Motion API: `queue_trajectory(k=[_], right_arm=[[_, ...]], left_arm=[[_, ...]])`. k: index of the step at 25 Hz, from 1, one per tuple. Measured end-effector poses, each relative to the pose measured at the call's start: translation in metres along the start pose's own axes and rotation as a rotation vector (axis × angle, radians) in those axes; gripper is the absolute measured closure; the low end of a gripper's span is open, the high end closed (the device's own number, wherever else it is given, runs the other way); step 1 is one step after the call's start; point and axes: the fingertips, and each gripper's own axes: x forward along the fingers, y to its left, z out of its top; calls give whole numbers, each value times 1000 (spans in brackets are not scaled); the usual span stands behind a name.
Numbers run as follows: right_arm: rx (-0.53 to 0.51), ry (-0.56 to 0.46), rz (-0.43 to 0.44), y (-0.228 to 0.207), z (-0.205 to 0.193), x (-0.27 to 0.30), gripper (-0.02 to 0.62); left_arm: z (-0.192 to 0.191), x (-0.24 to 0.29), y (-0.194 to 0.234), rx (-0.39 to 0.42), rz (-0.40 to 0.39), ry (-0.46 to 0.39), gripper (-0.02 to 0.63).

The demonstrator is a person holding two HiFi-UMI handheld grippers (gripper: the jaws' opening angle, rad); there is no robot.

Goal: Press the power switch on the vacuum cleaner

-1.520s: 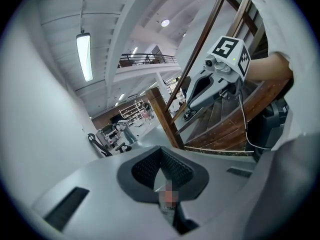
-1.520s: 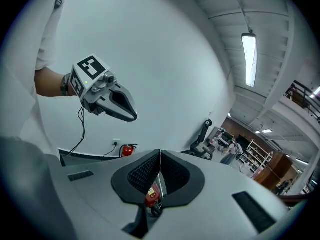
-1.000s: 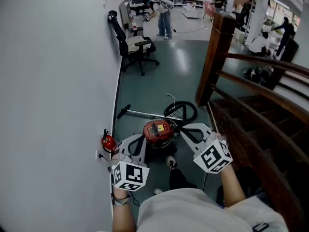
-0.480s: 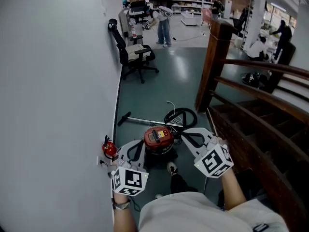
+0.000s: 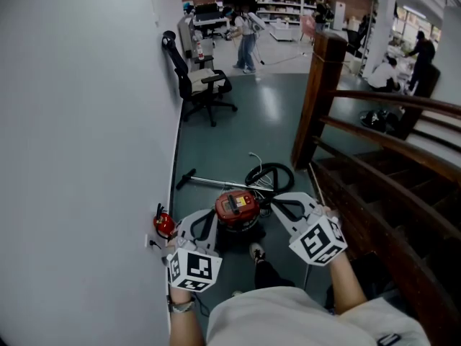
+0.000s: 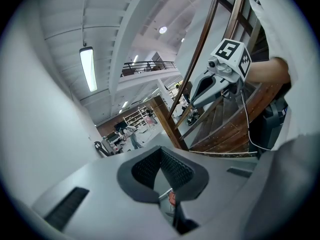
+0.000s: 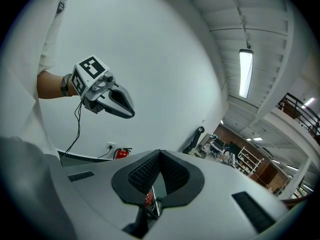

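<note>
**Approaching the vacuum cleaner: switch not yet pressed**

Step in hand: the approach. The red drum-shaped vacuum cleaner point(image 5: 236, 205) stands on the dark grey-green floor point(image 5: 266, 107) close to the white wall, right in front of the person's feet. Its coiled black hose point(image 5: 270, 173) and metal wand point(image 5: 216, 184) lie just behind it, and a small red fire extinguisher point(image 5: 163, 224) sits by the wall to its left.

Left gripper point(image 5: 204, 216) and right gripper point(image 5: 279, 199) hang either side of the drum and well above it, touching nothing. Fingers of both are together with nothing between them. Each gripper view shows only a sliver of red past the closed pads.

The power switch is too small to pick out. A dark patch shows on the red lid, probably the control area.

Next move, as I judge it: crouch or reach down, bring one closed gripper over the lid, find the switch, then push with the fingertips. Closed fingers suit a poke, so no regrip is needed.
</note>
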Motion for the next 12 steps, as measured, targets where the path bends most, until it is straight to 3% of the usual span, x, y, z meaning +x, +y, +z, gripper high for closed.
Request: queue_trajectory(k=[12], right_arm=[[2, 1, -3, 4, -1, -3, 568]], left_arm=[[-1, -2, -3, -3, -8, -5, 604]])
